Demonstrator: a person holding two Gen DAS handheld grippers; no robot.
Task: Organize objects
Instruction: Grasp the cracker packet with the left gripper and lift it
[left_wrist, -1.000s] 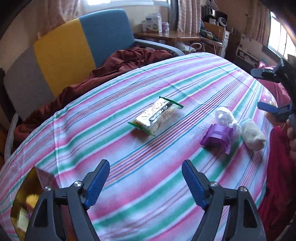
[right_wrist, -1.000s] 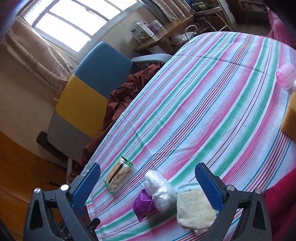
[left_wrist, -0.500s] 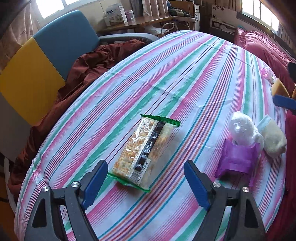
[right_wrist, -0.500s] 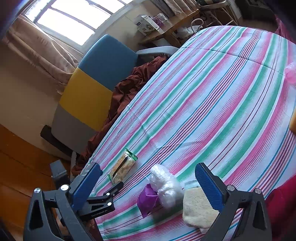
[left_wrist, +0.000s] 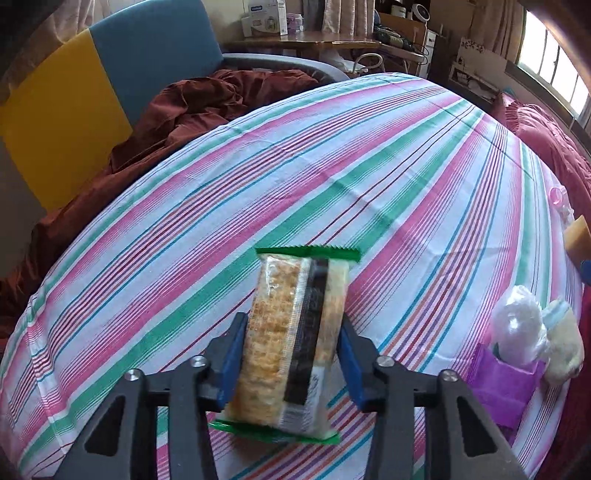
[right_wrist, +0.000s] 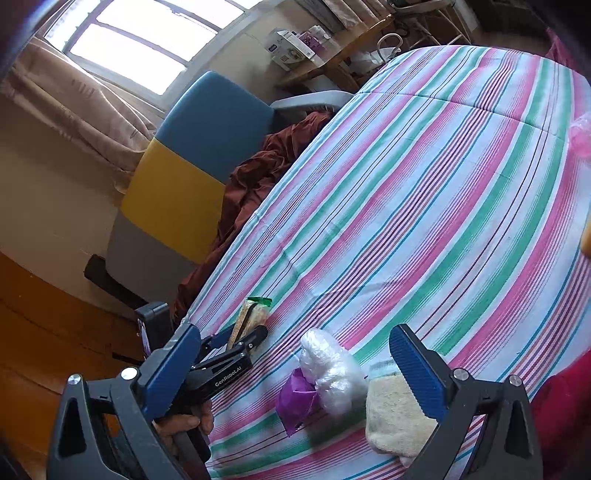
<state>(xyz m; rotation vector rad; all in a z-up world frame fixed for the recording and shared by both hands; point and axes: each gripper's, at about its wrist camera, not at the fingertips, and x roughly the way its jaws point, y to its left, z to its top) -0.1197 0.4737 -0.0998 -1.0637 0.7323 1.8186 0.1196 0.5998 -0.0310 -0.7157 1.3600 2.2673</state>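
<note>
A: What has been changed since a second ago?

B: The striped cloth on the table (left_wrist: 369, 177) is as before, but the left tongs (left_wrist: 291, 363) have been brought forward and down to the cracker packet (left_wrist: 295, 332). A second ago the packet was lying well ahead of them with the blue pads spread wide; half a second ago it was just in front of the gap. The jaws have just been closing, and now the packet is pinched between the pads, which are pressed on its two long sides. Its far end with the green seal is pointed away from the tongs.

A: And the right tongs (right_wrist: 303, 363)?

B: They are held spread, nothing is pinched, and no move is seen. Just ahead of them, between the pads, the clear plastic bundle (right_wrist: 328, 369), the purple bag (right_wrist: 295, 398) and the pale cloth (right_wrist: 395, 417) are lying close together.

A: What is meant by this for the task?

B: It is judged that the packet is secured and can now be carried to the group at the right of the left tongs. Whether it is lifted off the table already cannot be told.

A: Can any writing be read?

B: "GenRobot.AI" is printed on the left tongs in the right wrist view. The dark band on the packet is blurred and cannot be read.
</note>
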